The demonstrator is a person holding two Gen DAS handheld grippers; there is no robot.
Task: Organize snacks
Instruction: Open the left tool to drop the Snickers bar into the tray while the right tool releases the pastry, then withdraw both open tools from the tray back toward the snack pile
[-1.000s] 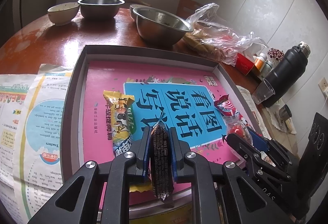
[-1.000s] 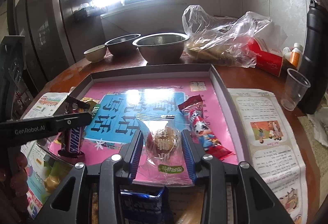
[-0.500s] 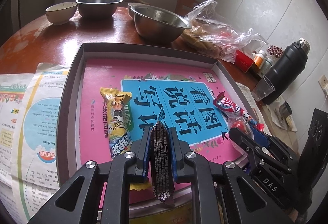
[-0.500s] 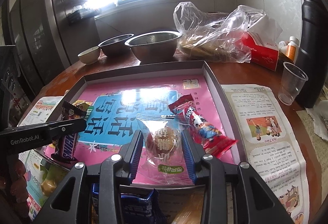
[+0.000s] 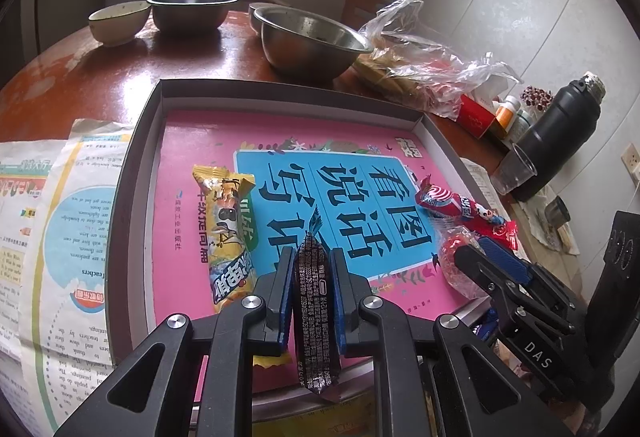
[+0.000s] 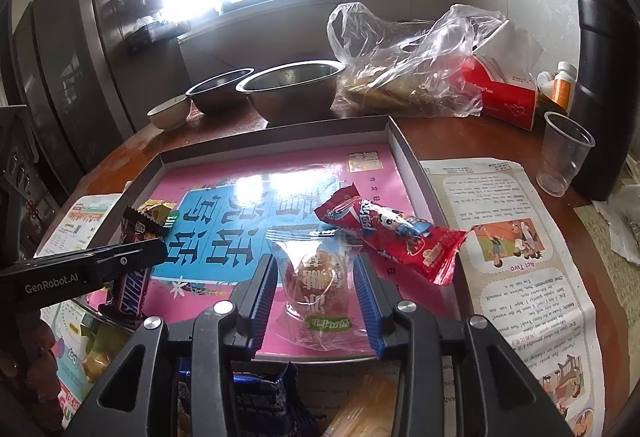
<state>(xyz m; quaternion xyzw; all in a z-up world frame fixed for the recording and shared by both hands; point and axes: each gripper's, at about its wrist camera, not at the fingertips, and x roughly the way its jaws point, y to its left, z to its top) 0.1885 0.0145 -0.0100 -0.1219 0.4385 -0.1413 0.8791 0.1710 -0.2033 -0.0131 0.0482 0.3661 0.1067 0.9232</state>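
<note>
A grey tray point(image 5: 136, 173) lined with a pink and blue book cover lies on the table. My left gripper point(image 5: 310, 257) is shut on a dark Snickers bar point(image 5: 314, 313), held upright over the tray's near edge; the same Snickers bar point(image 6: 132, 289) shows at the left of the right wrist view. My right gripper point(image 6: 316, 261) is shut on a clear-wrapped pastry packet point(image 6: 320, 277) that sits low over the tray's near right part. A yellow snack bar point(image 5: 228, 233) lies in the tray on the left. A red snack pack point(image 6: 392, 229) lies slantwise on the right.
Two steel bowls point(image 5: 312, 41) point(image 5: 192, 9) and a ceramic bowl point(image 5: 118, 21) stand behind the tray. A plastic bag point(image 5: 420, 65), a red box point(image 6: 504, 97), a black flask point(image 5: 560, 141) and a clear cup point(image 6: 564, 157) crowd the right. Printed sheets point(image 5: 68, 221) point(image 6: 512, 237) flank the tray. More packets point(image 6: 260, 401) lie below its near edge.
The right gripper has edged a little and rolled slightly with the pastry packet. The red pack beside it now looks more slanted. The left gripper and its bar have stayed put.
</note>
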